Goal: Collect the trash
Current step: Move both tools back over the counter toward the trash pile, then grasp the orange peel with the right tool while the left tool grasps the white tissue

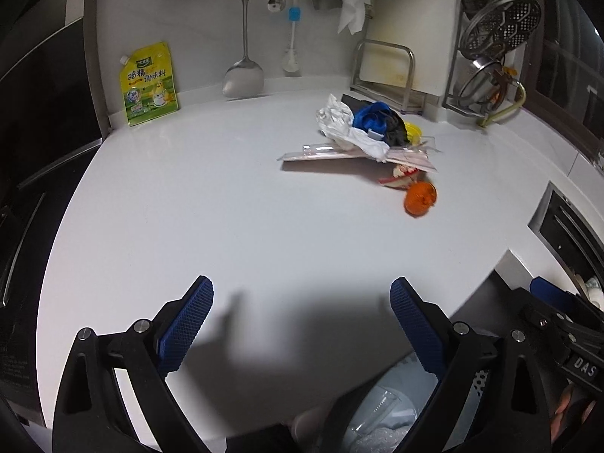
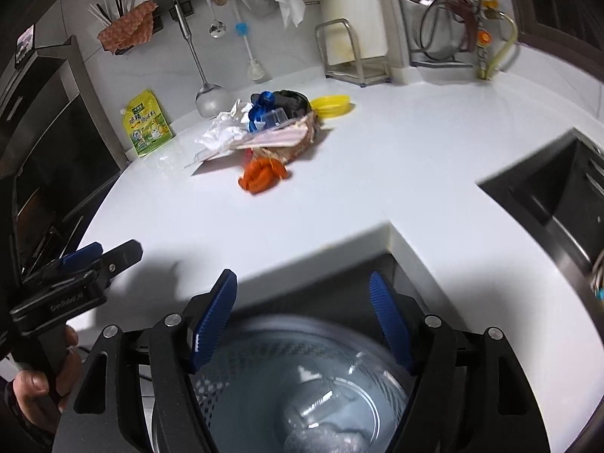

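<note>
A trash pile (image 1: 362, 132) lies at the back of the white counter (image 1: 226, 207): white crumpled plastic, blue and black bags, a flat clear package, a yellow lid (image 2: 332, 105) and orange peel (image 1: 419, 198). The pile also shows in the right wrist view (image 2: 264, 128), with the peel (image 2: 262, 174) in front of it. My left gripper (image 1: 302, 321) is open and empty above the counter's front edge. My right gripper (image 2: 302, 317) is open and empty above a lined trash bin (image 2: 302, 389) that holds clear plastic. The bin also shows in the left wrist view (image 1: 381, 411).
A yellow seasoning pouch (image 1: 149, 85) leans on the back wall at left. Utensils (image 1: 244, 37) hang above the counter. A metal rack (image 1: 385, 71) and a dish rack (image 1: 490, 49) stand at the back right. A dark sink (image 2: 547, 192) lies on the right.
</note>
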`<state>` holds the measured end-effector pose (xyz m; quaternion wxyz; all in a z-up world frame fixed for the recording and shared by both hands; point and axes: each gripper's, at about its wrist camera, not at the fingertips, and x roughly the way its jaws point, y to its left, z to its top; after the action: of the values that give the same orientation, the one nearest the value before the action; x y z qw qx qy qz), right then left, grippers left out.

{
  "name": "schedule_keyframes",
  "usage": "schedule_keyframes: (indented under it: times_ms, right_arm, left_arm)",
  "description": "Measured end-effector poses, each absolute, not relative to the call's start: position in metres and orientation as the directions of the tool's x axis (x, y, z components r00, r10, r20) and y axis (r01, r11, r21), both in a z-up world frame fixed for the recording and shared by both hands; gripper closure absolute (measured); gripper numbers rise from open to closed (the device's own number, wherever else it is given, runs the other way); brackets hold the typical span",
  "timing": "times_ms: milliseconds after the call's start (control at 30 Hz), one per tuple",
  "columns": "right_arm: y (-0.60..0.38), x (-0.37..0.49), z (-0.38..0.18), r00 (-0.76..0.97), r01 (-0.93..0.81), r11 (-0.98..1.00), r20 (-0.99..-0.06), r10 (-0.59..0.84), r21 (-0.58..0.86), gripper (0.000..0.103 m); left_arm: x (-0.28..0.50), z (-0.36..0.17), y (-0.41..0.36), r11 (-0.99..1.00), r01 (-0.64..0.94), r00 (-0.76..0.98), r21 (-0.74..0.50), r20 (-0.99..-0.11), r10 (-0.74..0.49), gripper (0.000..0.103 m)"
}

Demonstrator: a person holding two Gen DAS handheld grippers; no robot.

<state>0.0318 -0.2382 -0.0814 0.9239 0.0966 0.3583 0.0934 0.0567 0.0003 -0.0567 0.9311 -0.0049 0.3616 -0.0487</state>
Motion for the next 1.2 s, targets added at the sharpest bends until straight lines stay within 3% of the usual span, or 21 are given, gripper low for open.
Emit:
schedule_keyframes:
  times_ms: [433,833,900,1067,1200]
  right_arm:
    - [-0.202,0.13,-0.086,0.698,-0.102,0.968,-0.677,0.234,0.229,0.033]
    - [-0.179,0.162,-0.089,0.71,-0.098,0.987,-0.686,0.16,0.128,0.034]
    - [-0.176,0.162,-0.089,0.713,-0.102,0.989,-0.685,0.15,0.111,0.039]
    - [-0.173,0.161,-0.088,0.713,-0.129,0.987,-0.683,0.157,0.092,0.068]
    - [-0.175,0.156,-0.085,0.718,-0.153,0.984,-0.673,0.177,0.095,0.074]
  left_arm:
    - [0.1,-0.054,0.019,0.995,0.081,0.731,-0.049,-0.676,-0.093,0.009]
    - [0.12,-0.063,0.023,0.994,0.08,0.714,-0.076,-0.691,-0.11,0.009]
    - [0.122,-0.062,0.024,0.994,0.078,0.715,-0.079,-0.69,-0.111,0.009]
    - [0.125,-0.057,0.022,0.993,0.08,0.72,-0.081,-0.685,-0.114,0.009]
    - [0.132,-0.053,0.017,0.991,0.092,0.716,-0.096,-0.686,-0.133,0.009]
